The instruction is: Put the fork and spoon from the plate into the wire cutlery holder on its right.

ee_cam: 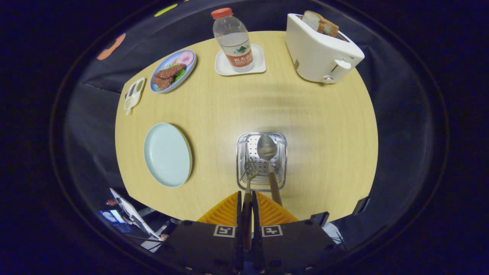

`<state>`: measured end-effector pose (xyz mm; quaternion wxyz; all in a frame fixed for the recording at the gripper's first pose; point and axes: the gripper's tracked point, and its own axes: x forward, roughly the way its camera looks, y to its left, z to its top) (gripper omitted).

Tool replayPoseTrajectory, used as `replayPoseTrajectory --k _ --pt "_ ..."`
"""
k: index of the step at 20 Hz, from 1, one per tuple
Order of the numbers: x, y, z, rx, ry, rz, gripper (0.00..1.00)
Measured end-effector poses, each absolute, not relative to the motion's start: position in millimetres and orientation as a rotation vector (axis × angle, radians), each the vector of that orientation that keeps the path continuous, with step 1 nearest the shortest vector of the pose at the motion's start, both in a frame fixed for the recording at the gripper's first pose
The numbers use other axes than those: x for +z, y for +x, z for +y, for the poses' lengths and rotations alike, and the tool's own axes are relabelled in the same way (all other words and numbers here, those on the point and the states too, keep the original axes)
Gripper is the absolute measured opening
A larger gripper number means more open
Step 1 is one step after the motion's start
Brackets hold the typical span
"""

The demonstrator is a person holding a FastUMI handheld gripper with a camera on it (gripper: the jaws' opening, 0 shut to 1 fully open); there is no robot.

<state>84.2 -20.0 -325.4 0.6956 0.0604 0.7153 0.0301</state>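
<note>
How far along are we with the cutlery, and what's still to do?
Done: the pale plate lies bare, and the spoon leans over the wire cutlery holder, bowl end up. In hand: the gripper is shut on the fork by its handle, tines over the holder's near edge. Left: lower the fork in and open the fingers.

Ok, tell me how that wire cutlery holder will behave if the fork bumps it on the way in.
The wire cutlery holder looks light and open-meshed, so a bump would probably slide it on the smooth table. The spoon leaning inside may rattle or shift. The gripper, jaws closed on the fork, holds it over the near rim.
</note>
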Motion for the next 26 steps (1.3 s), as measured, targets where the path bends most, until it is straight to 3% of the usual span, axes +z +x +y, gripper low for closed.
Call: replayPoseTrajectory --k 4,6,9,12,17,20,26 --pt "-313 88 -14 0.074 0.14 1.537 0.12" --pt "-306 88 -11 0.085 0.125 1.504 0.23" --pt "-291 88 -4 0.107 0.113 1.44 0.25" --pt "-274 87 3 0.13 0.093 1.357 0.44" --pt "-235 83 23 0.155 0.056 1.202 0.66" --pt "-206 82 43 0.167 0.07 1.101 0.89" --pt "-124 89 68 0.107 0.026 0.799 0.97"
